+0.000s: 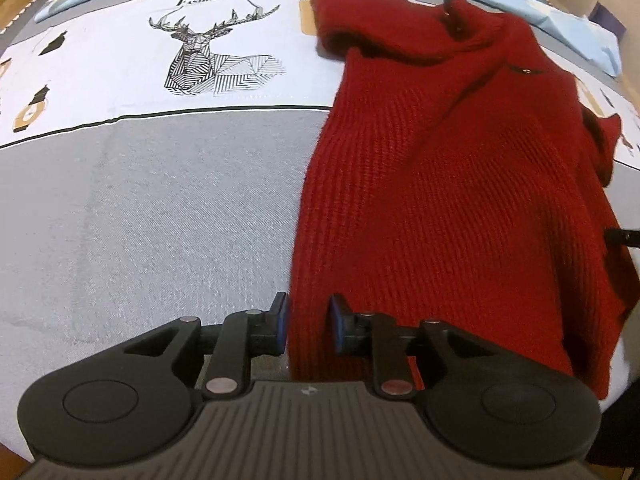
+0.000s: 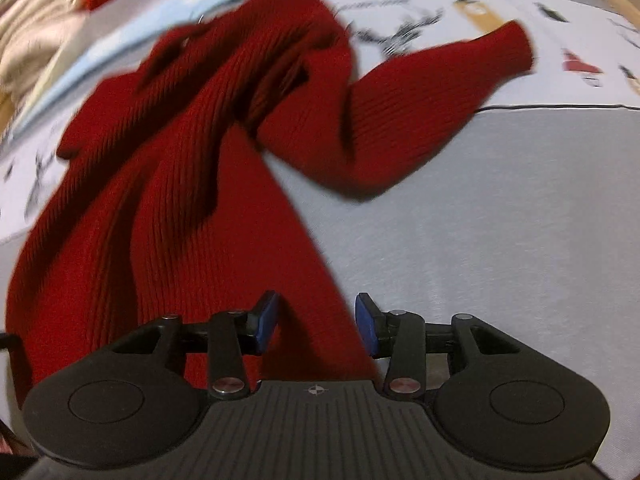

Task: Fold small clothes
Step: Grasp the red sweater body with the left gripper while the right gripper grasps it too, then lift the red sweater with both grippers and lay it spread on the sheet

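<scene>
A small red knit sweater (image 1: 448,184) lies on a bed sheet, collar at the far end. My left gripper (image 1: 308,324) is at its near left hem corner, blue pads (image 1: 281,320) close around the fabric edge. In the right wrist view the sweater (image 2: 168,200) looks bunched, one sleeve (image 2: 424,108) stretched out to the right. My right gripper (image 2: 316,322) is at the near right hem corner, and red fabric lies between its part-open blue pads (image 2: 366,324). The view is motion-blurred.
The bed sheet (image 1: 160,216) is grey in front, with a white band printed with a deer (image 1: 212,56) behind. A light blue cloth (image 1: 552,4) lies at the far edge. Beige clothes (image 2: 36,28) are piled at the far left.
</scene>
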Available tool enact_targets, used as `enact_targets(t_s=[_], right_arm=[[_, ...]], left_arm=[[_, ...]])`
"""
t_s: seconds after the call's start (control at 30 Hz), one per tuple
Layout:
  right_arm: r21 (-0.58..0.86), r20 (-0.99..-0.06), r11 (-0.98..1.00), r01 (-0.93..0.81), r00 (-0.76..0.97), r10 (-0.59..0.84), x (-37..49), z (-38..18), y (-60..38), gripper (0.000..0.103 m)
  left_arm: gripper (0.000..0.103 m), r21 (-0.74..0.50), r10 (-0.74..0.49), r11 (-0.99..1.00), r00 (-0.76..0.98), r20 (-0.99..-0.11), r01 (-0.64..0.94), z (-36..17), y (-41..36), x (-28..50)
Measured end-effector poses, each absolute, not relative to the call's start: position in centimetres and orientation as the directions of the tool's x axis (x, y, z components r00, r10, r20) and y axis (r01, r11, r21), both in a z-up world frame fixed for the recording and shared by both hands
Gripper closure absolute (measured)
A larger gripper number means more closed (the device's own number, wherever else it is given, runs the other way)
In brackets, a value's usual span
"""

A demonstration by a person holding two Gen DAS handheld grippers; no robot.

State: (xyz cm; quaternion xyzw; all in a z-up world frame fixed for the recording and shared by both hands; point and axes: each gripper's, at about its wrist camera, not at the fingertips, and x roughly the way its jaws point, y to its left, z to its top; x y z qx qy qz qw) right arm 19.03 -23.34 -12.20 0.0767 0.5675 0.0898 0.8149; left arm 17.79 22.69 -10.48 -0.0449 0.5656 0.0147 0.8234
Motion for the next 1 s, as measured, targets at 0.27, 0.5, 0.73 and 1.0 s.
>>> enact_targets(t_s=[0.27,0.5,0.73,1.0], right_arm=[[0.211,-0.814,0.977,0.026,0.558,0.161,17.2,-6.8,-28.7,0.090],[0.118,-0.902,0.987,0.106,0.427,0.062,13.5,-7.4,-35.5,0.090],[0.118,-0.906,0.991,-0.057,0.402,0.131,12.9,-7.5,-33.5,0.074],[0.293,-0.806,0.946,0.139,0.568,0.166,13.6,-5.8,-36.0,0.082]], left_arm=[[0.098,-0.147,-0.144,0.989,0.414,-0.899,0.024,-8.0,20.5,17.4],[0.098,0.040,-0.020,0.977,0.273,-0.962,0.211,-9.3,15.8,15.1],[0.098,0.186,0.129,0.957,0.247,-0.960,0.222,-8.2,14.8,13.7],[0.097,0.102,0.002,0.981,0.513,-0.859,0.166,-4.4,13.7,13.2]])
